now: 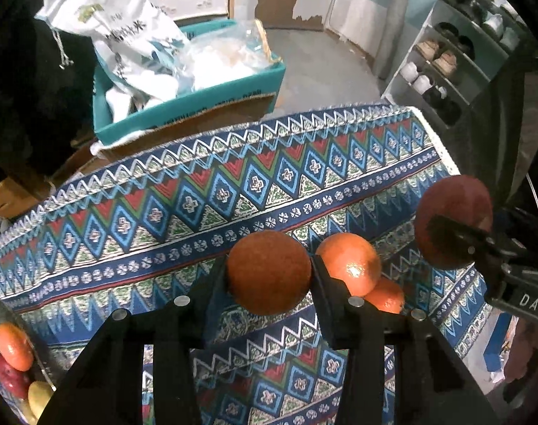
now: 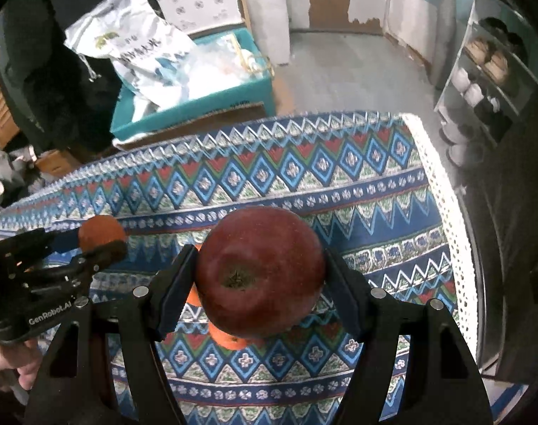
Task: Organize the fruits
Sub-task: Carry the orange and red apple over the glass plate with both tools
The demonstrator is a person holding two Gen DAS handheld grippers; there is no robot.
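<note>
Left gripper [image 1: 269,276] clamps an orange [image 1: 269,272]; right gripper [image 2: 260,276], angled downward, clamps an apple [image 2: 260,272].

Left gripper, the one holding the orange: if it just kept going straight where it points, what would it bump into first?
Probably the patterned tablecloth. The left gripper, shut on its orange, points steeply down at bare cloth; two other oranges lie just right of that line, though depth is unclear.

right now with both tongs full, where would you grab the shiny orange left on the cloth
Grip the shiny orange across its widest middle, coming from above. It is round, and a second orange touches its near lower side, so set the fingers on its two free sides above the patterned cloth.
</note>
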